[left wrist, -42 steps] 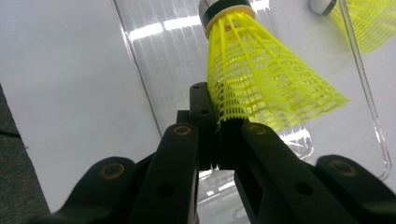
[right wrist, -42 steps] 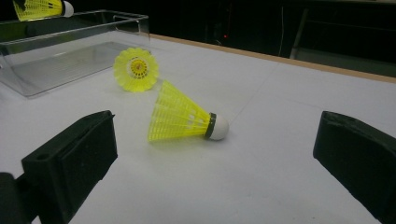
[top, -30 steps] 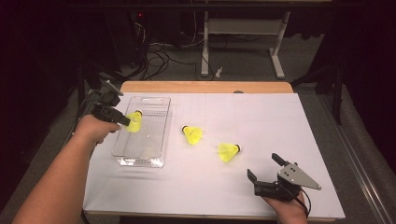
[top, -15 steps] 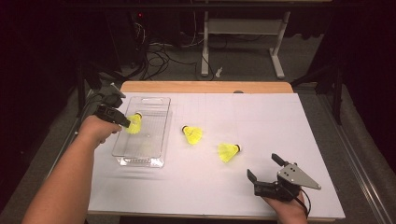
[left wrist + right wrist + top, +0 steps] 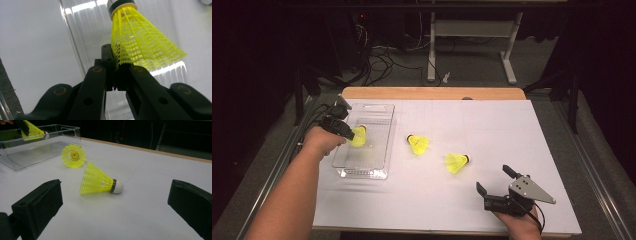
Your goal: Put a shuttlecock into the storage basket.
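Observation:
My left gripper is shut on the skirt edge of a yellow shuttlecock, holding it over the clear plastic tray. In the left gripper view the jaws pinch the mesh rim, cork end pointing away. Two more yellow shuttlecocks lie on the white table cover: one right of the tray, another nearer my right gripper. That gripper rests open near the front edge, its jaws wide apart and empty, the nearer shuttlecock lying ahead of them.
The clear tray sits at the table's left side. A wooden table edge runs along the back. Beyond it stand a desk frame and cables on the floor.
The left gripper with its shuttlecock has shifted very slightly over the tray. The right gripper has stayed where it was.

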`<state>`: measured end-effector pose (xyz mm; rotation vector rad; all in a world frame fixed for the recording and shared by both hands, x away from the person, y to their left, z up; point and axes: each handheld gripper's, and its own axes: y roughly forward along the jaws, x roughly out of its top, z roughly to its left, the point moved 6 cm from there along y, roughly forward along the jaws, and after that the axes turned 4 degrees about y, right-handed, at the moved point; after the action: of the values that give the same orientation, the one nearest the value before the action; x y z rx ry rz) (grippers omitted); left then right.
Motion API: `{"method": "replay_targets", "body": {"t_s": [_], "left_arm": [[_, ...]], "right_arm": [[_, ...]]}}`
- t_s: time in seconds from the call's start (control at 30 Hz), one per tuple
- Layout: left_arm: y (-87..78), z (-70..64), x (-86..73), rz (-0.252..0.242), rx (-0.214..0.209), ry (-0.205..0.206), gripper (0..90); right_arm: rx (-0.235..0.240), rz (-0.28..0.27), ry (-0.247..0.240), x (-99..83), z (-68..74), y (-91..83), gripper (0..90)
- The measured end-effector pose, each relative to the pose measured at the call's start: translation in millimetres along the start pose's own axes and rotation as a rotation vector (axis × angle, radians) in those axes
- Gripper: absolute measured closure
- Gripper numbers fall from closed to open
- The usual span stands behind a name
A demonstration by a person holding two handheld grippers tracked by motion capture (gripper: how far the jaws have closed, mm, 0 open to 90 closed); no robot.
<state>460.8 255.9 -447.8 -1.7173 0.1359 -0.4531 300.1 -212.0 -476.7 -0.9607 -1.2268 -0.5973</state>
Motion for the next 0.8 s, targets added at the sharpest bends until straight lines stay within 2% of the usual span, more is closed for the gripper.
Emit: {"method": "replay_targets", "body": {"t_s": [0.17, 0.4, 0.6, 0.8], "left_arm": [[6.9, 0.7, -1.8, 0.002, 0.008, 0.001, 87.7], [13.5, -2.6, -0.6, 0.014, 0.024, 0.025, 87.7], [15.4, -2.0, 0.8, 0.004, 0.038, 0.017, 87.6], [15.1, -2.8, 0.2, 0.002, 0.034, 0.012, 86.8]], "right_arm": [[0.001, -0.002, 0.000, 0.1, 0.1, -0.1, 0.1], [0.003, -0.003, -0.002, 0.3, 1.3, -0.1, 0.1], [0.003, -0.006, -0.002, 0.5, 1.2, -0.8, 0.1], [0.003, -0.009, -0.003, 1.1, 1.6, -1.4, 0.1]]}}
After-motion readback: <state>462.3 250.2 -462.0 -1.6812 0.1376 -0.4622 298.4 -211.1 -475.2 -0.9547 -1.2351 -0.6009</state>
